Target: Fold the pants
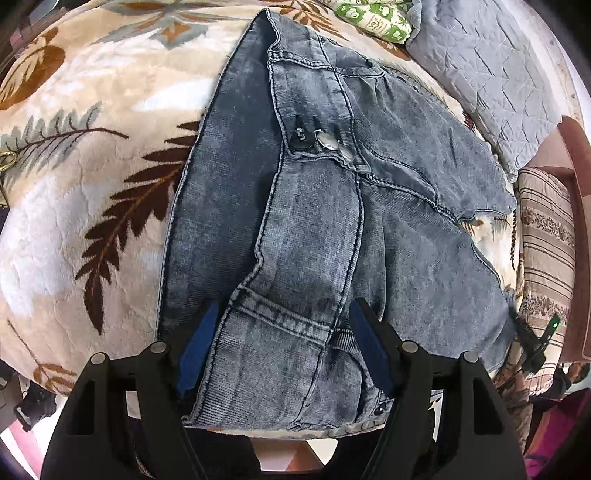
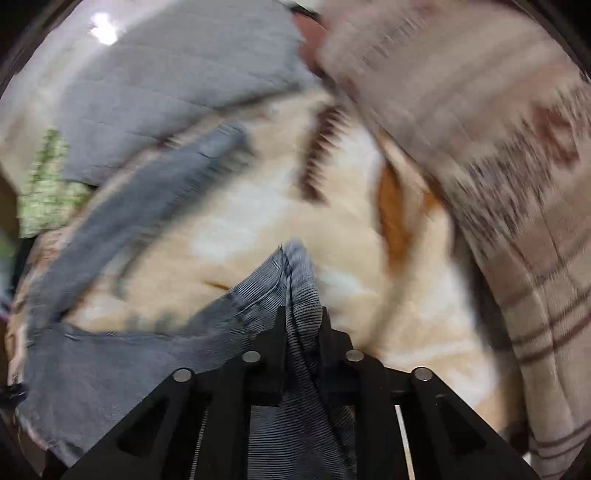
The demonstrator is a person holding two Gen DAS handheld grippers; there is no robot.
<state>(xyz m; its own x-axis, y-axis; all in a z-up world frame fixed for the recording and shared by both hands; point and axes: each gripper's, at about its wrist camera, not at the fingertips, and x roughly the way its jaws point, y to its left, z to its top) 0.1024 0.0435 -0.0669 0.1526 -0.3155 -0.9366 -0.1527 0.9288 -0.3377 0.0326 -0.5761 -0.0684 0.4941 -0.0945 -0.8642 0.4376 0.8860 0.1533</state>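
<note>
Washed grey-blue jeans (image 1: 314, 206) lie on a leaf-patterned blanket (image 1: 92, 166), with the waistband and buttons near the middle of the left wrist view. My left gripper (image 1: 284, 325) hovers open over the near part of the jeans. Its blue pads (image 1: 195, 350) stand on either side of a seamed band, and the cloth between them lies flat. In the blurred right wrist view, my right gripper (image 2: 303, 317) is shut on a bunched fold of the jeans (image 2: 288, 280). The rest of the denim trails off to the left over the blanket (image 2: 258, 221).
A grey quilted pillow (image 1: 491, 81) (image 2: 166, 92) and a green patterned cloth (image 1: 376, 18) (image 2: 48, 192) lie at the far side. A striped pillow (image 1: 546, 251) (image 2: 480, 129) sits to the right. The bed's near edge runs under the left gripper.
</note>
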